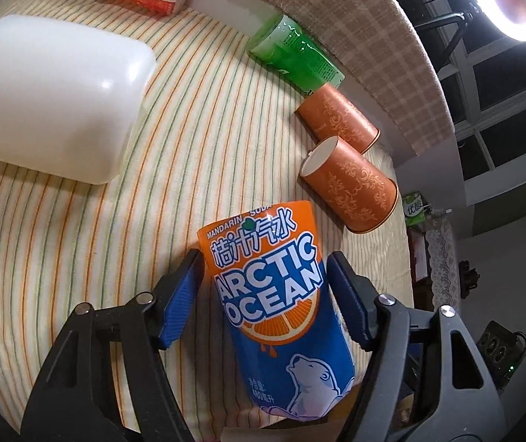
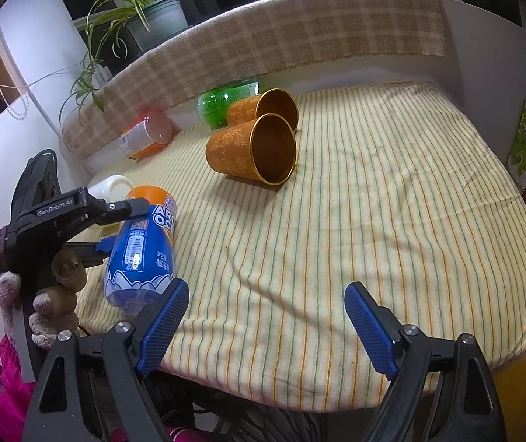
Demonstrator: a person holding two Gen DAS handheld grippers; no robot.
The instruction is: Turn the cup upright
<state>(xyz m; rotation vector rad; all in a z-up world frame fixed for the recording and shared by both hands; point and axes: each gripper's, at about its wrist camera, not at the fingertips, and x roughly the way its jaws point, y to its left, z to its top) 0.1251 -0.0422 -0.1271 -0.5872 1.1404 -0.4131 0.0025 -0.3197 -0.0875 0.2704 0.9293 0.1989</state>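
The left gripper (image 1: 266,294) has its ribbed blue fingers (image 1: 180,302) pressed on either side of an Arctic Ocean soda bottle (image 1: 281,313), a smooth plastic cylinder wrapped in a glossy blue and orange label with a white polar bear. In the right wrist view the same bottle (image 2: 141,250) leans tilted at the near left edge of the worktop (image 2: 392,239), orange end away from the camera, with a gloved hand (image 2: 52,294) gripping the tool's handle.

The right gripper (image 2: 266,328) hangs spread wide over the near edge of the worktop, its textured blue fingers (image 2: 369,331) holding nothing.

The cups lie on their sides well apart from both pairs of fingers. From the left fingers the nearer cup (image 1: 351,188) lies at about 1 o'clock, white base towards the camera; the second cup (image 1: 336,118) lies just beyond it, touching or nearly so. From the right fingers the pair sit at about 12 o'clock, mouths open towards the camera: the nearer cup (image 2: 251,151) and the one behind (image 2: 263,110). Both are tapered paper cups, orange-brown with a paler scrollwork pattern.

A clear green bottle (image 1: 292,51) lies behind the cups against a checked woven bolster (image 2: 263,44). A white rounded plastic container (image 1: 52,95) rests at 10 o'clock of the left fingers. The worktop wears a wrinkled cream cloth striped orange and green.
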